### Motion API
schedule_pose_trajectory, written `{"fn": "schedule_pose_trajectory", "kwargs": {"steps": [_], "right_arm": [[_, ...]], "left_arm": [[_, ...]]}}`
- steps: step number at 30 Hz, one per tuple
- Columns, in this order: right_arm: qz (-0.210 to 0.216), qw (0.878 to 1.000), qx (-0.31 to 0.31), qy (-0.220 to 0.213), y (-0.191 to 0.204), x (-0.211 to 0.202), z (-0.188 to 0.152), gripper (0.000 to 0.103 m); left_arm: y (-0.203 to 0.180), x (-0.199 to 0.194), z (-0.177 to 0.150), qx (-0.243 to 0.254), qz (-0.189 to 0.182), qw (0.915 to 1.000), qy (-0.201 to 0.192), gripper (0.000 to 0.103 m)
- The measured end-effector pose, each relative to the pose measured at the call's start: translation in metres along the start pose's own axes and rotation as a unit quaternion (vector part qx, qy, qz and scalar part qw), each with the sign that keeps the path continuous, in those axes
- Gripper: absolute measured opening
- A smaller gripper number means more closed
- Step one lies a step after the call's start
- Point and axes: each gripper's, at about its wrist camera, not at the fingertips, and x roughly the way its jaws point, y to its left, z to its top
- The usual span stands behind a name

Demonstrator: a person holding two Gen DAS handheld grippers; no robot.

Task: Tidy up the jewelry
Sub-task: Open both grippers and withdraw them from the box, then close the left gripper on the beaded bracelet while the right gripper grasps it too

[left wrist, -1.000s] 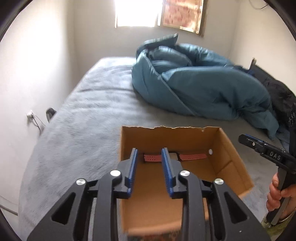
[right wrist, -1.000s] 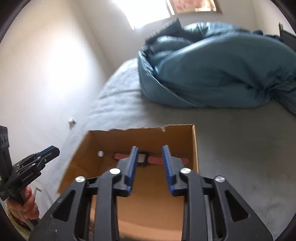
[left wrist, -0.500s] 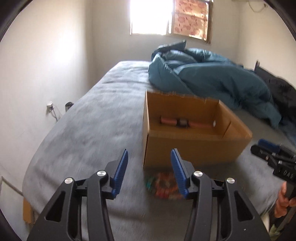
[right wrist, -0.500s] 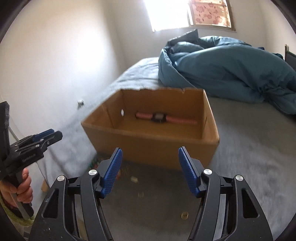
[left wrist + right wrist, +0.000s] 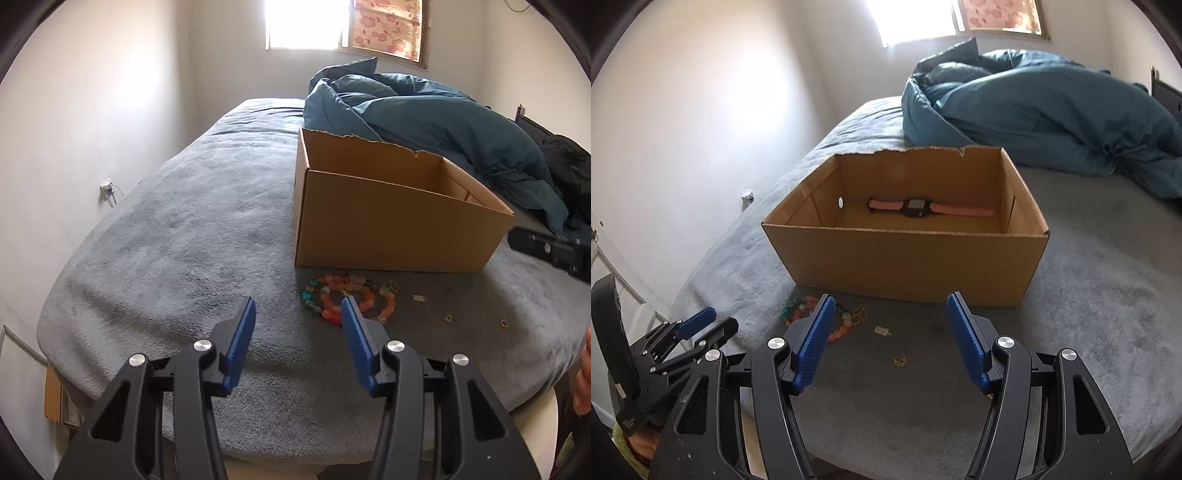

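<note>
Near the bed's front edge, your left gripper [image 5: 297,314] and right gripper [image 5: 890,314] hover spread wide, empty; beaded bracelets [image 5: 347,297] lie just before the cardboard box [image 5: 908,258].

A pink-strapped watch [image 5: 916,207] lies flat inside an open cardboard box [image 5: 905,264] on a grey bed. Just before the box, a coil of orange and teal beaded bracelets [image 5: 345,297] and small gold pieces [image 5: 900,360] lie scattered.

- My bed [image 5: 177,236] wears a grey fleece cover.
- At the bed's far end a teal duvet [image 5: 424,122] sits bunched up.
- Above that far end, I see a bright window [image 5: 306,24] with a floral curtain [image 5: 388,27].
- Left of the bed, a wall socket [image 5: 106,185].
</note>
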Motion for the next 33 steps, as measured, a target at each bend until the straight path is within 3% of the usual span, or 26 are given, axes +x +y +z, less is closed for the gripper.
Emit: {"fn": "schedule_pose_trajectory", "kwargs": {"steps": [13,22,33], "right_arm": [[0.001,0.998,-0.016,-0.059,-0.002,-0.017,-0.013,0.060],[0.026,0.996,-0.063,-0.050,0.005,0.012,-0.019,0.060],[0.093,0.988,-0.124,0.007,0.041,0.074,-0.030,0.030]], "left_arm": [[0.011,0.000,-0.008,0.023,-0.031,0.9991,-0.020,0.047],[0.009,0.032,-0.013,0.036,-0.067,0.9971,0.003,0.046],[0.025,0.080,0.010,0.058,-0.094,0.9937,0.021,0.029]]}}
